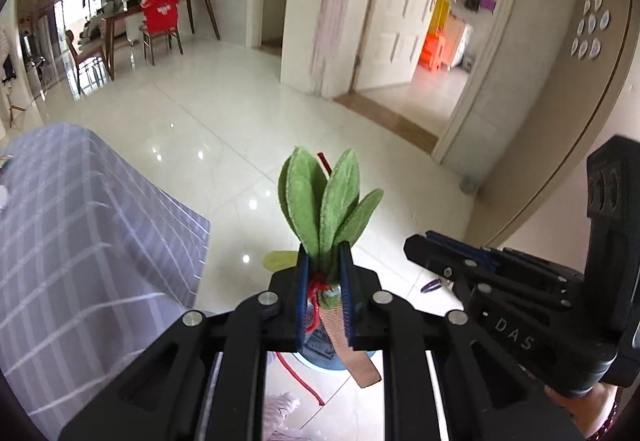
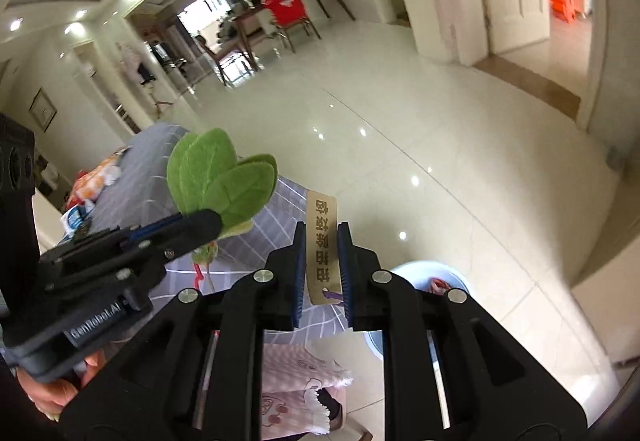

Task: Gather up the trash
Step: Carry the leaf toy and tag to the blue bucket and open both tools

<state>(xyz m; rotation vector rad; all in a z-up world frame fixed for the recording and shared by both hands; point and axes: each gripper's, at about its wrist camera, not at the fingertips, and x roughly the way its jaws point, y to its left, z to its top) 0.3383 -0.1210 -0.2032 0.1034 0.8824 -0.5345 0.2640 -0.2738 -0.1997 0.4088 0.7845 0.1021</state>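
Observation:
My left gripper (image 1: 325,261) is shut on a green felt leaf ornament (image 1: 324,201) with red string and a brown paper tag (image 1: 348,337) hanging below, held in the air above the floor. In the right wrist view the same leaves (image 2: 218,173) stick out of the left gripper (image 2: 200,223). My right gripper (image 2: 322,237) has its fingers close on either side of the brown tag (image 2: 322,249); whether they pinch it is unclear. A light blue bin (image 2: 424,277) sits on the floor below; it shows under the left gripper too (image 1: 320,357).
A table with a grey checked cloth (image 1: 72,241) is at the left, with packets on it (image 2: 92,181). A pink printed wrapper (image 2: 296,389) lies below. A yellow-green scrap (image 1: 278,260) and a purple clip (image 1: 430,286) lie on the glossy white tile floor (image 1: 224,129). Doorways stand beyond.

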